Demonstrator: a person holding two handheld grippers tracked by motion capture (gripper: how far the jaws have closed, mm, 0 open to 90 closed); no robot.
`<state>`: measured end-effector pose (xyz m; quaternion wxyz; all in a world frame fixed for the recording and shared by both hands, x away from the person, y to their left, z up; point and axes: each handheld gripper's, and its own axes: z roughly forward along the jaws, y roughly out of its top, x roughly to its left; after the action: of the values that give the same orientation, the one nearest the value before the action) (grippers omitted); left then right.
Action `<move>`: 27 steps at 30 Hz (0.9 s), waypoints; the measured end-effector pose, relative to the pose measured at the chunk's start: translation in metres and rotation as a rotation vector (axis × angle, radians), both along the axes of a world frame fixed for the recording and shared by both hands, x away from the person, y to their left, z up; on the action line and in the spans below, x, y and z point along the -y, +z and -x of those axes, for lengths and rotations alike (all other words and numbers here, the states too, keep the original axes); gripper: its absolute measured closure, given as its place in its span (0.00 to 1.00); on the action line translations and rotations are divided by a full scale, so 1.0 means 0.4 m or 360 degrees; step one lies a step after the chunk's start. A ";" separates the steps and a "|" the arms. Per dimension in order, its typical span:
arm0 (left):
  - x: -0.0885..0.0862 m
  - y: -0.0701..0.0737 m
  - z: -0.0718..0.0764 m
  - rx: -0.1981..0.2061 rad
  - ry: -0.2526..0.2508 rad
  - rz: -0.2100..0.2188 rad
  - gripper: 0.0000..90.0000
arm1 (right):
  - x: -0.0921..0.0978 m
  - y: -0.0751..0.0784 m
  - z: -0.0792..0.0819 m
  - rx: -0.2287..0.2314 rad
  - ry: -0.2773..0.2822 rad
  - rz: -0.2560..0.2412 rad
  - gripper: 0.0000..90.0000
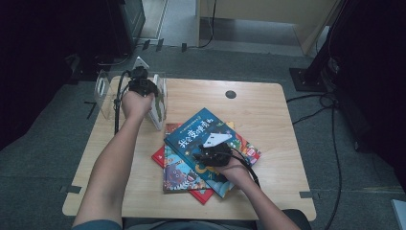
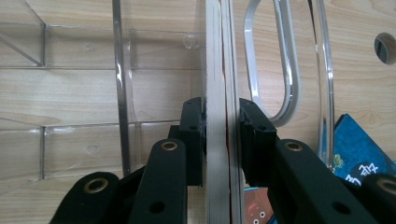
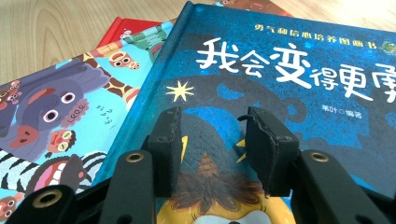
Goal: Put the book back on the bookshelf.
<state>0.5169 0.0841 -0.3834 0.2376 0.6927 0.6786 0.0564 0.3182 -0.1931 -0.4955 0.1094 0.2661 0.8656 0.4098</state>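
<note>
My left gripper (image 2: pixel 218 135) has a thin book (image 2: pixel 219 84) pinched edge-on between its jaws, which are closed tight against both covers. From the left gripper view I see pale page edges with a sliver of red along one side; the book stands upright and runs straight away from the camera, inside a clear acrylic rack (image 2: pixel 123 93) whose dividers and oval handle cut-out flank it on either side. In the high view this rack (image 1: pixel 103 88) sits at the far left corner of the wooden table (image 1: pixel 268 110), and my left hand (image 1: pixel 136 103) holds the gripper right at it, with the upright book (image 1: pixel 158 110) in the slot nearest the table's middle.

My right gripper (image 3: pixel 212 140) hangs low over the blue book (image 3: pixel 280 93), jaws parted a moderate way with nothing between them. That cover is dark blue with big white Chinese characters, a yellow star and a yellowish figure showing in the gap. It lies flat on top of a loose pile: a book with cartoon animals (image 3: pixel 51 121) peeks out beside it, and a red one (image 3: pixel 123 25) beneath. In the high view the pile (image 1: pixel 191 163) sits centre-near on the table, well apart from the rack, with my right hand (image 1: pixel 234 167) over its near edge.
</note>
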 end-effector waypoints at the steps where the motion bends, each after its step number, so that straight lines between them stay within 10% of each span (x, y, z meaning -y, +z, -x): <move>1: -0.001 0.001 0.000 -0.0004 0.0005 0.0011 0.83 | 0.000 0.000 0.000 0.0000 0.0000 0.0000 0.63; 27: -0.032 0.042 -0.006 -0.0050 -0.0075 0.0015 0.72 | 0.000 0.000 0.000 0.0002 0.0001 -0.0001 0.63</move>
<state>0.5191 0.0969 -0.3665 0.2314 0.7082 0.6660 0.0367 0.3183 -0.1931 -0.4955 0.1097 0.2655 0.8656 0.4102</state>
